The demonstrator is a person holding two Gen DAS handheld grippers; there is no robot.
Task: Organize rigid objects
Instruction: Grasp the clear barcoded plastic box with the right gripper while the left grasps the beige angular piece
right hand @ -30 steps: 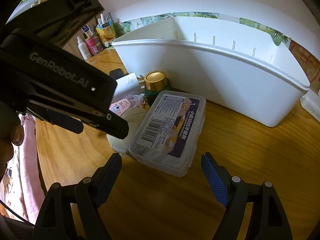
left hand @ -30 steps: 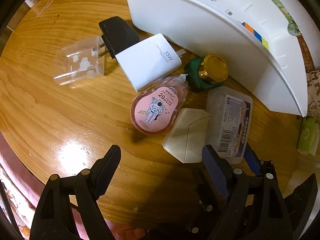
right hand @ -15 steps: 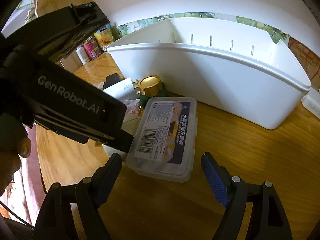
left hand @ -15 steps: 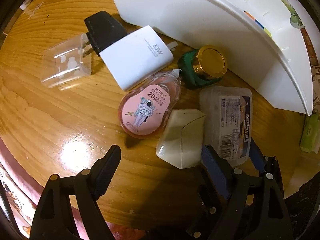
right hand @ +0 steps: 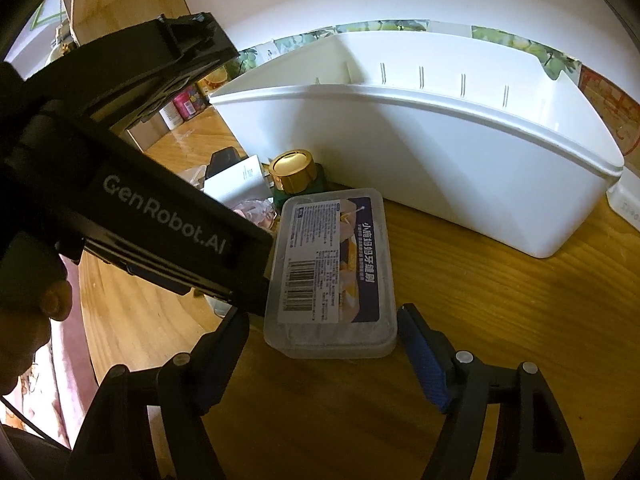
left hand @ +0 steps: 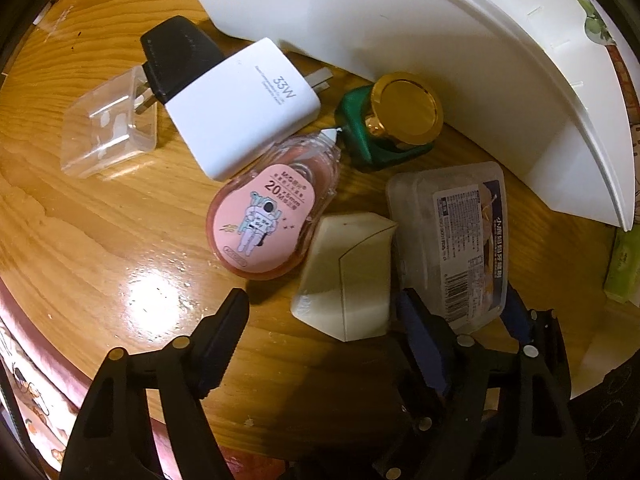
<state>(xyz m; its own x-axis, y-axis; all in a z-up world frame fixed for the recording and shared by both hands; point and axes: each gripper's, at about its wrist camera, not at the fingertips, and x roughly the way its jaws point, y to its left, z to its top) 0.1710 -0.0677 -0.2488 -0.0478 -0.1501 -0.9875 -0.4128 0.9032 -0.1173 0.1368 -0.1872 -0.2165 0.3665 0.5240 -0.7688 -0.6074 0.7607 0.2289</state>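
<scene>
Several small objects lie on the wooden table in front of a white bin [left hand: 400,32]: a clear floss-pick box [left hand: 452,236], a cream wedge-shaped case [left hand: 348,276], a pink correction tape [left hand: 264,224], a white 33W charger [left hand: 244,108], a black plug [left hand: 176,52], a clear cap [left hand: 108,132] and a green bottle with gold lid [left hand: 400,116]. My left gripper [left hand: 324,328] is open just in front of the cream case. My right gripper [right hand: 324,332] is open, its jaws flanking the near end of the floss-pick box [right hand: 336,268].
The white bin [right hand: 420,152] stands against the wall behind the objects. The left gripper's body [right hand: 140,216] crosses the left of the right wrist view. Small bottles [right hand: 184,104] stand at the far back left. A green packet [left hand: 624,268] lies at the right edge.
Both grippers have moved forward and lower. The floss-pick box now sits between the right gripper's jaws, and the cream case is close to the left gripper's jaws.
</scene>
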